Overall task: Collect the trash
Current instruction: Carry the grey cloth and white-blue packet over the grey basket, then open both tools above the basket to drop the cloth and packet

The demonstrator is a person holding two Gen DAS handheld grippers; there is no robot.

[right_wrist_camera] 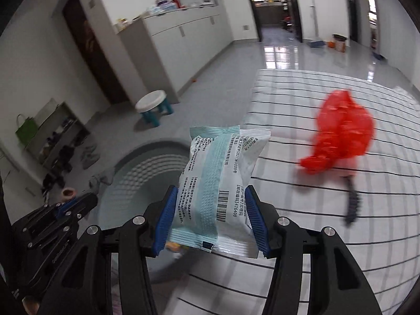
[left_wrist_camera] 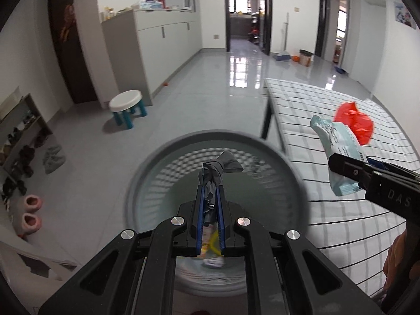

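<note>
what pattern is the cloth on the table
White tablecloth with thin black lines and pale grey bands forming a grid; clearest in the right wrist view.

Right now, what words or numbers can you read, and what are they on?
"DAS": on the right tongs, the rest cut off.
"476400": beside the barcode on the packet.
Other packet print: too small to read.
Raised lettering on the left tongs: too blurred.
Poster: no readable words.

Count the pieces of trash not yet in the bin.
3: a grey knotted rag in the left tool, a pale wrapper in the right tool, a red bag on the table.
</note>
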